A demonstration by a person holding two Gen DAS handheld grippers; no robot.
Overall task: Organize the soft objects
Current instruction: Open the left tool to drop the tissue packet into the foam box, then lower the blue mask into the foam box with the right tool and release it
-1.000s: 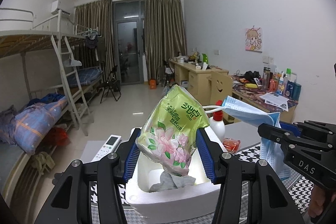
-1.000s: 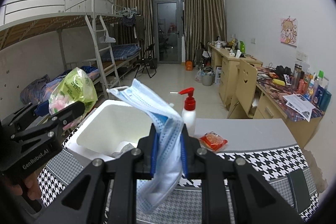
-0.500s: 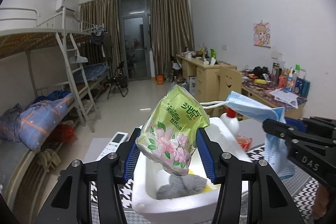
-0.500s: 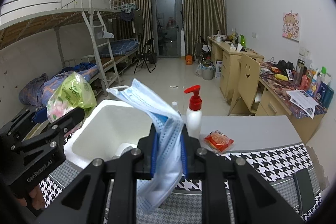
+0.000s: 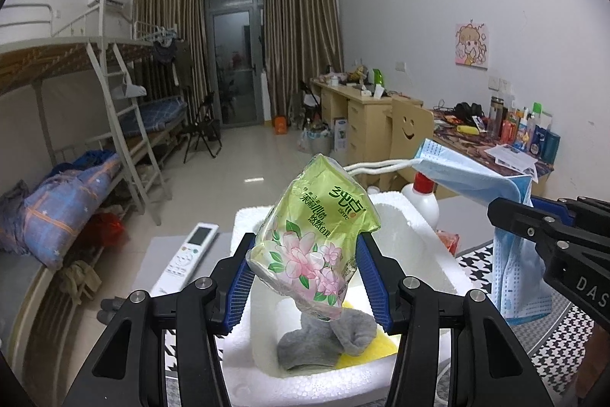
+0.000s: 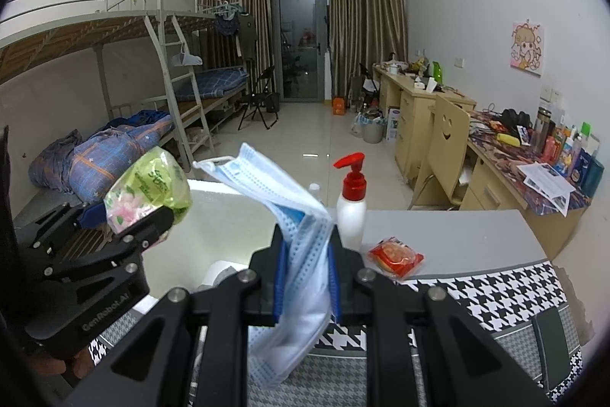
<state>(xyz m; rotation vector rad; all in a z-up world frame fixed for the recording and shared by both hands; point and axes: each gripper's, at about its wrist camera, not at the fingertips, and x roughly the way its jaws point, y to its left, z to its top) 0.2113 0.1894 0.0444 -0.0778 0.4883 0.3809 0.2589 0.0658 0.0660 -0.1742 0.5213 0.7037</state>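
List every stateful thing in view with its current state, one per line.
Green tissue pack: held above the box by the left gripper.
Blue face masks: clamped in the right gripper.
White foam box: open.
Grey sock: crumpled inside the box.
Pump bottle: upright.

The right tongs [image 6: 305, 277] are clamping a blue face mask [image 6: 293, 216] above the counter [image 6: 457, 231], while the left tongs [image 6: 126, 227] are gripping a green tissue pack [image 6: 148, 189] beside a white foam box [image 6: 228, 216].

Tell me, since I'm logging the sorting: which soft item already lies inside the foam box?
The grey sock; the tissue pack and face mask are each clamped in a claw.
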